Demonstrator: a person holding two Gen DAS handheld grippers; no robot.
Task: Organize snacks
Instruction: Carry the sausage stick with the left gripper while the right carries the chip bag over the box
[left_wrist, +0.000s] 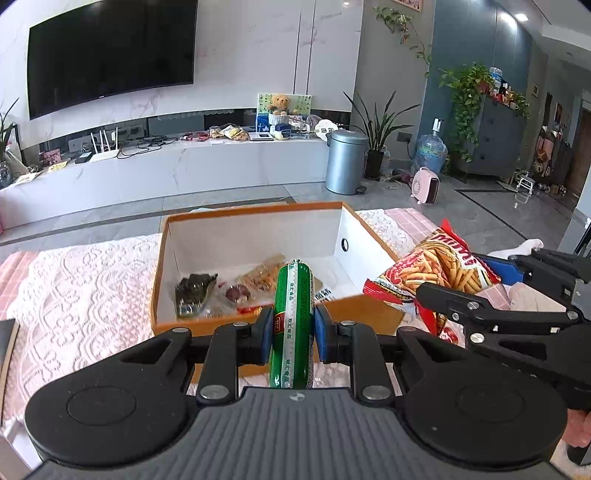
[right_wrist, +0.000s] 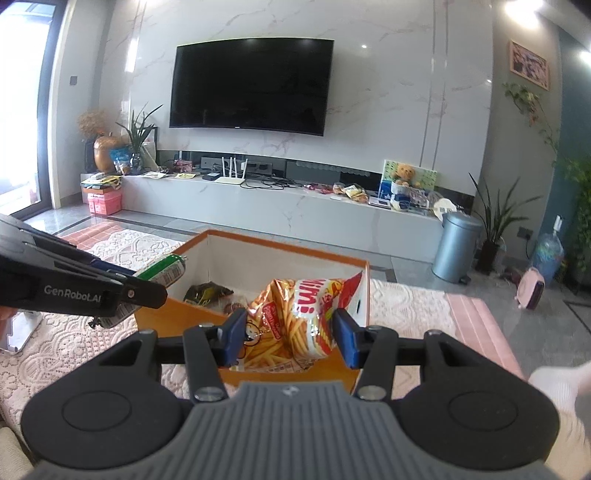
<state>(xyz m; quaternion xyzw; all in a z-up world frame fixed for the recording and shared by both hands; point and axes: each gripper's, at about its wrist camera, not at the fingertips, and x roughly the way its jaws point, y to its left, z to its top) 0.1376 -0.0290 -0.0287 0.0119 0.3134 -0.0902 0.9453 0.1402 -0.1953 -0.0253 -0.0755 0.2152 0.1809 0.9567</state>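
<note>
Green sausage (left_wrist: 291, 325) in left gripper (left_wrist: 290, 332), chip bag (right_wrist: 295, 325) in right gripper (right_wrist: 290, 338), above orange box (left_wrist: 369, 306).

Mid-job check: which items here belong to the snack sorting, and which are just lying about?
Job: sausage in left hand-held gripper; fries bag in right hand-held gripper; orange box; seaweed pack.
Lying about: TV; bin; router; teddy.

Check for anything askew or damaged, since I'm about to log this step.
Nothing stands out. The left claw holds the green sausage, the right claw the fries bag, both at the orange box.
</note>
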